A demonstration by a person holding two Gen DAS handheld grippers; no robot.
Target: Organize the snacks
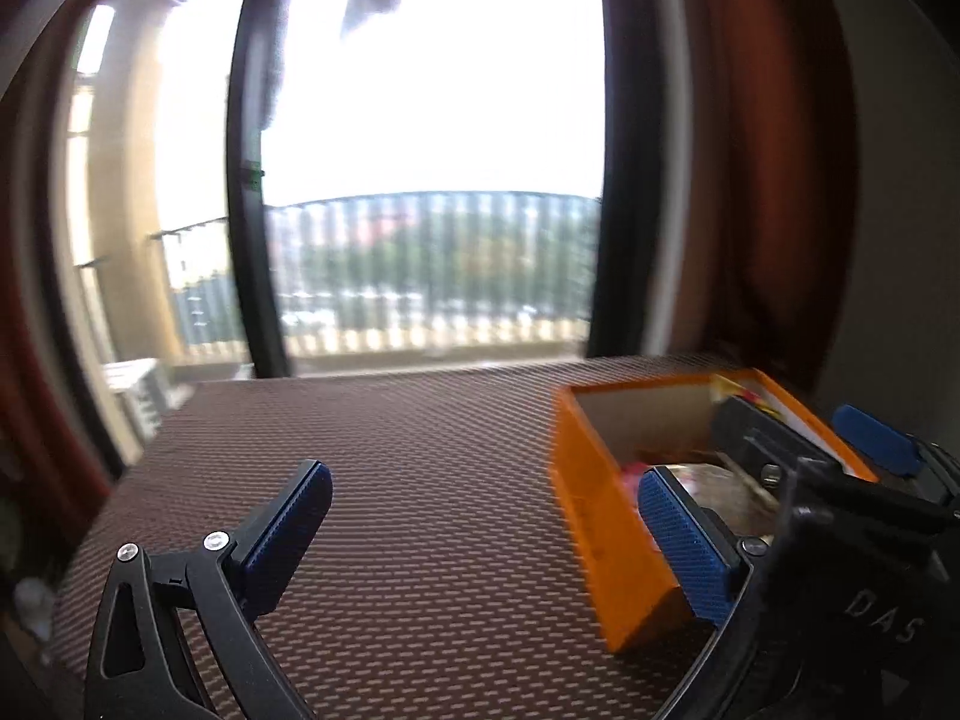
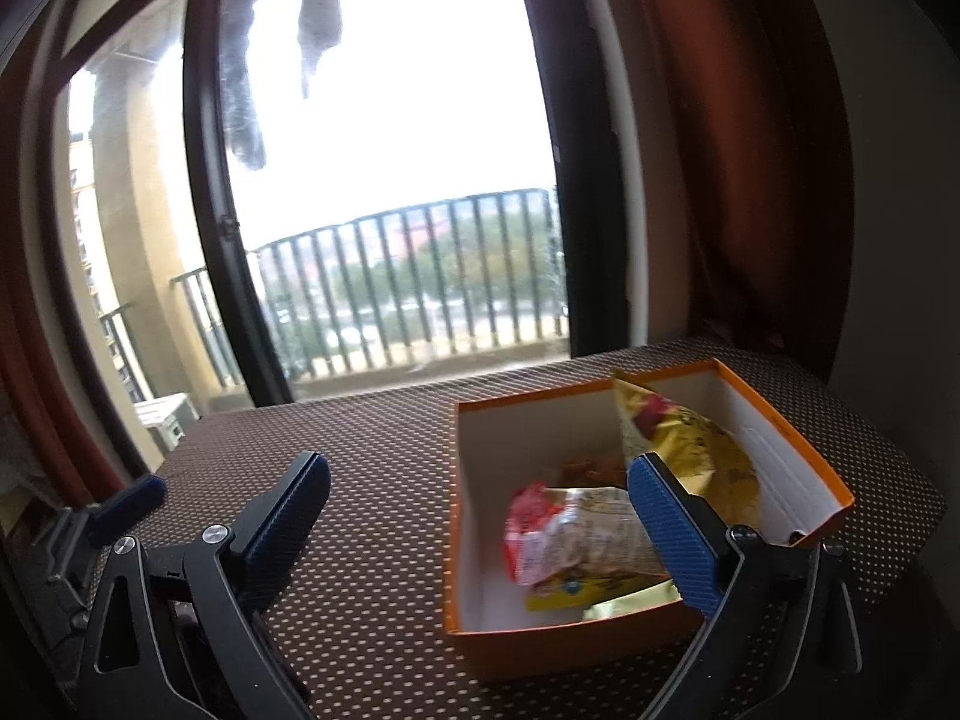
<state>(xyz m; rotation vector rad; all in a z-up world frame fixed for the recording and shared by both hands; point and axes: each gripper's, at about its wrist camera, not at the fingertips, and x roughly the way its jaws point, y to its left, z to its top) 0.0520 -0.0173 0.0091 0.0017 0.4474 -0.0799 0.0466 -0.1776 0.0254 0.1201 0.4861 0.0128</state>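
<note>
**Both grippers empty above the snack box**

The orange box point(image 2: 606, 648) sits on the dotted brown tabletop point(image 2: 372, 540), toward its right side and close to the far right corner. Its long axis runs from near to far, tipped a little rightward at the far end, and its open top faces up. Inside lie a red-and-white wrapped snack point(image 2: 564, 540) across the near half, its length running left to right, a yellow packet point(image 2: 600, 594) under it at the near wall, and a gold bag point(image 2: 690, 450) leaning up against the right wall with one corner pointing above the rim. Something brown shows behind them; what it is cannot be told.

The right gripper point(image 2: 480, 516) has its blue fingers point(image 2: 288, 516) spread wide with nothing between them; the right finger overlaps the box in view, but no contact is visible. The left gripper point(image 1: 486, 534) is likewise wide open and empty, hanging left of the box point(image 1: 600, 516) over bare tabletop point(image 1: 390, 450).

No loose snack shows on the tabletop, so the sorting looks close to finished. If tidying goes on, the leaning gold bag is the piece to settle: take it by its upper corner, lay it flat along the box's long axis, and let go only once it rests below the rim.
</note>
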